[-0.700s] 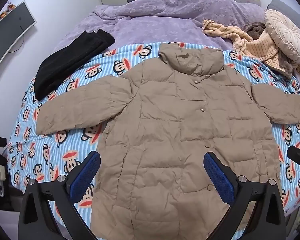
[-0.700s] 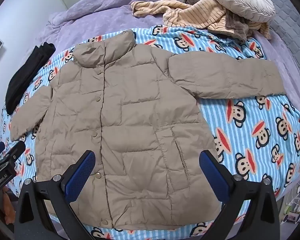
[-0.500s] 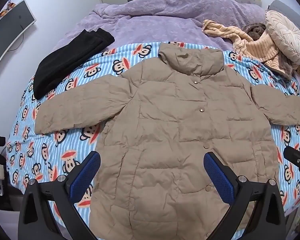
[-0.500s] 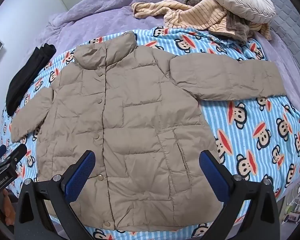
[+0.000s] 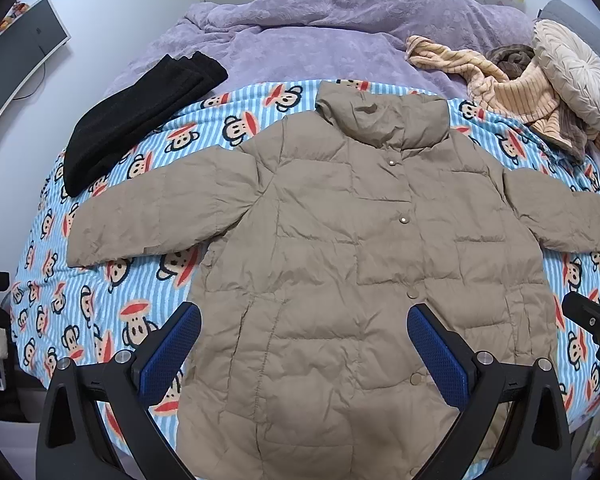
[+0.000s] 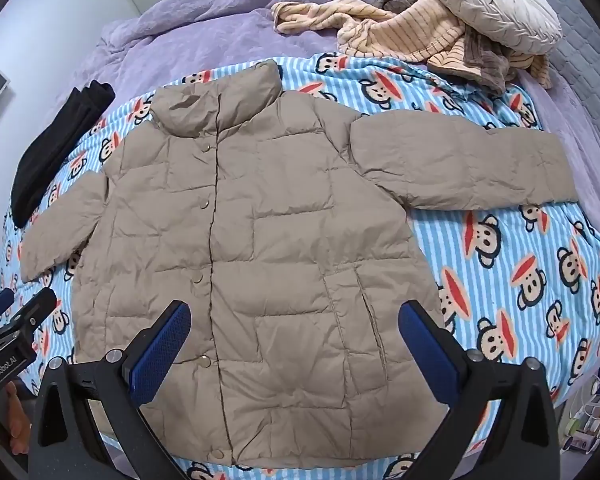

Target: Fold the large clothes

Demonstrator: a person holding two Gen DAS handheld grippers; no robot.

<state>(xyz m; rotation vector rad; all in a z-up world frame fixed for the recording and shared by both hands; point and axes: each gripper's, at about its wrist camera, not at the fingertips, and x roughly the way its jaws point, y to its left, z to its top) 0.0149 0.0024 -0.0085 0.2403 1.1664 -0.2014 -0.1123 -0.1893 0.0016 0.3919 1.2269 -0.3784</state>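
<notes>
jacket (image 5: 340,264) flat, collar far, hem near | sleeves sideways | both jaws released, empty

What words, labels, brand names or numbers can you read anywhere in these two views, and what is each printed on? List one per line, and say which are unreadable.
"GenRobot.AI": white lettering on the body of the left gripper, seen at the left edge of the right wrist view.
Small packages at the bottom right corner of the right wrist view: print too small to read.
The jacket, the cartoon monkey sheet and the monitor show no readable text.
</notes>
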